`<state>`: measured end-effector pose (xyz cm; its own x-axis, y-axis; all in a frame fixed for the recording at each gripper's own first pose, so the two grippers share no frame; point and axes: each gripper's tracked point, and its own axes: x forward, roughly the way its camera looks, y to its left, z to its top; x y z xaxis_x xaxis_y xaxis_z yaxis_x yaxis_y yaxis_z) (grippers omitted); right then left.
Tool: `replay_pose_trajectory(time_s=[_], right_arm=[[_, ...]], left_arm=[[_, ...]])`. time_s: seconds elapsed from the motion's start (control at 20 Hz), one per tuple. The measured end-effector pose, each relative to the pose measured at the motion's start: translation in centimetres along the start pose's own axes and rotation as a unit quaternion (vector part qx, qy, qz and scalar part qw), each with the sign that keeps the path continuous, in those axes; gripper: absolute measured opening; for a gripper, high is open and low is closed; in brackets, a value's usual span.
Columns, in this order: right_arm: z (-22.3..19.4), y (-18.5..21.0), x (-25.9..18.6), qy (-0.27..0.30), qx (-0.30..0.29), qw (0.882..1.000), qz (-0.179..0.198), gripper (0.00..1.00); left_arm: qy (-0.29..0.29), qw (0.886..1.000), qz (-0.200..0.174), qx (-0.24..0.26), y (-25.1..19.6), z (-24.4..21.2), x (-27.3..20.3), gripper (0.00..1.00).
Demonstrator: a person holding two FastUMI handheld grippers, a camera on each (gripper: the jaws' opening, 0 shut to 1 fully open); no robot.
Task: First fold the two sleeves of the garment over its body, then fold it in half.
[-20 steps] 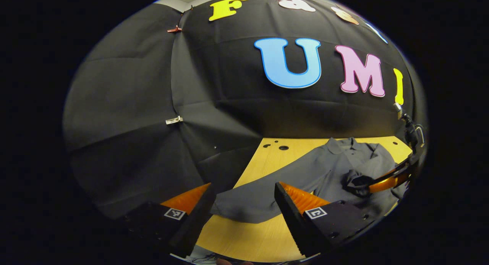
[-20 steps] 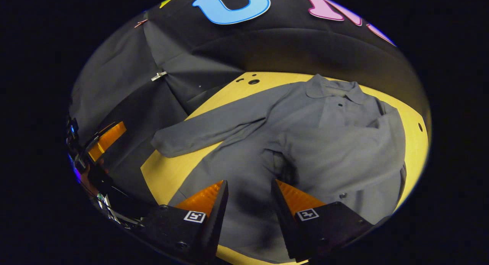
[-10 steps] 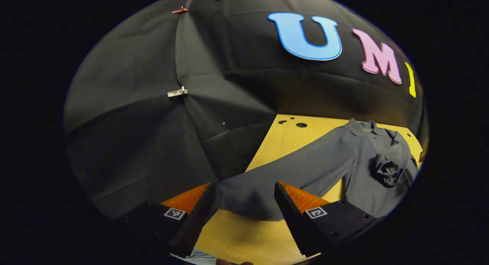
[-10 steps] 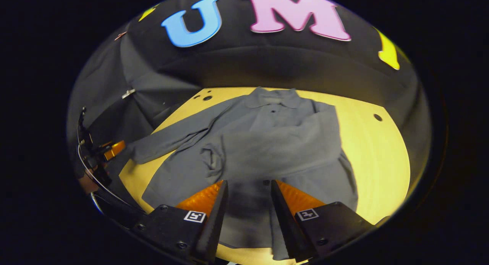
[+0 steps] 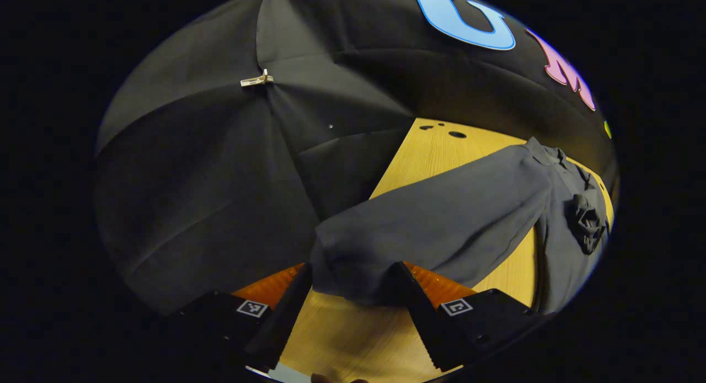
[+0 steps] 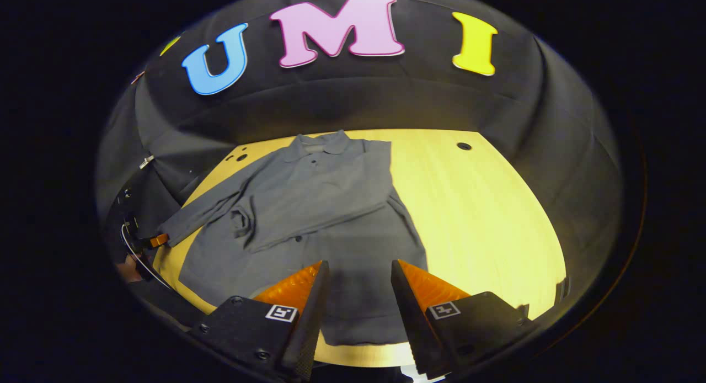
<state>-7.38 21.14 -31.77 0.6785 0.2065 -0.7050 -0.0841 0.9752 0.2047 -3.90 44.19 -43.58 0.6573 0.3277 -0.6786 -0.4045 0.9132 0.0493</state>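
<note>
Your left gripper (image 5: 353,283) stands spread around the cuff of the grey fabric sleeve (image 5: 441,223), not clamped. Your right gripper (image 6: 358,283) hovers released above the hem of the grey collared garment (image 6: 325,206), lying flat on the yellow wooden table (image 6: 485,217) with one sleeve folded across its body.

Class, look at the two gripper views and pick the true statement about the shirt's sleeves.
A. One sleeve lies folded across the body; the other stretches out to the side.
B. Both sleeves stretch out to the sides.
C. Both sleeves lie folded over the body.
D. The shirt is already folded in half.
A: on the shirt, the folded sleeve crosses the body, while the outstretched sleeve reaches toward the left gripper.
</note>
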Motion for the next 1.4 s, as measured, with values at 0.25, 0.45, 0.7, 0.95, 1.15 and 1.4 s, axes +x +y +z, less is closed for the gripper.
replay_pose_trajectory(time_s=[0.25,0.45,0.7,0.95,1.15,1.4], right_arm=[[-3.2,0.0,-1.4,0.016,-0.005,1.0,-0.003,0.71],[-4.1,1.1,-1.6,0.024,-0.021,0.999,0.014,0.71],[-4.1,0.9,-1.2,0.023,-0.031,0.999,0.028,0.72],[-3.9,-1.6,-0.3,0.017,0.0,1.0,0.025,0.72],[-3.7,-4.1,0.5,0.02,0.01,1.0,0.018,0.72],[-3.6,-6.7,0.8,0.017,0.024,1.0,0.01,0.73]], left_arm=[[0.03,0.999,-0.032,-0.008,-2.0,-0.8,0.6,0.81],[0.044,0.997,-0.064,0.019,-2.9,-0.3,0.6,0.23],[-0.004,0.999,-0.044,0.008,-2.9,3.8,-1.4,0.15],[-0.09,0.993,-0.067,-0.021,-6.2,10.3,-6.7,0.14],[-0.136,0.984,-0.111,-0.004,-12.3,14.8,-11.0,0.14],[-0.186,0.968,-0.161,0.053,-21.2,18.7,-16.4,0.14]])
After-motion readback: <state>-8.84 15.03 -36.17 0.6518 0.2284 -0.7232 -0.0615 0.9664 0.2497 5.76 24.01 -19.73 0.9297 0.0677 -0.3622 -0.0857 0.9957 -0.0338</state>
